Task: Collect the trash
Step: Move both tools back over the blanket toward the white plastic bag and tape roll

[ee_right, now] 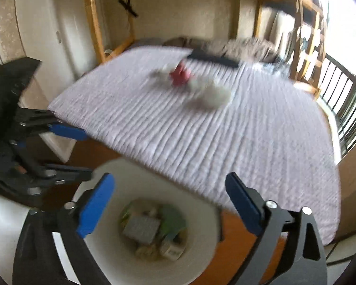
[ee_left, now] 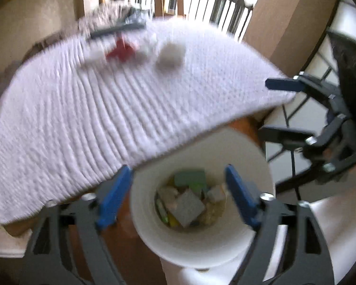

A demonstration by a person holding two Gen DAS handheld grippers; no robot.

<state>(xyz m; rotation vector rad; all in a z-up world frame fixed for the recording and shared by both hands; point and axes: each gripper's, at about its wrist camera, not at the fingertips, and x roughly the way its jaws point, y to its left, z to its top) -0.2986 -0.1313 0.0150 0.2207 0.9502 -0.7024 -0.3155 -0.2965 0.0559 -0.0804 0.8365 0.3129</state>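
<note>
A white bin (ee_left: 256, 173) stands on the floor beside the bed, holding several scraps, among them a grey block (ee_left: 188, 206) and green pieces. My left gripper (ee_left: 178, 194) is open and empty above the bin's mouth. My right gripper (ee_right: 168, 206) is open and empty, also above the bin (ee_right: 201, 244). On the white quilt (ee_left: 83, 123) lie a crumpled white wad (ee_left: 169, 55) and a red scrap (ee_left: 119, 52). They also show in the right wrist view: the wad (ee_right: 213, 93) and the red scrap (ee_right: 180, 74). Both views are blurred.
A dark flat object (ee_left: 117, 27) lies at the quilt's far side, also in the right wrist view (ee_right: 213, 58). A railing (ee_left: 216, 2) and a brown cardboard panel (ee_left: 287, 16) stand beyond the bed. Wooden shelving (ee_right: 306, 33) stands at the right.
</note>
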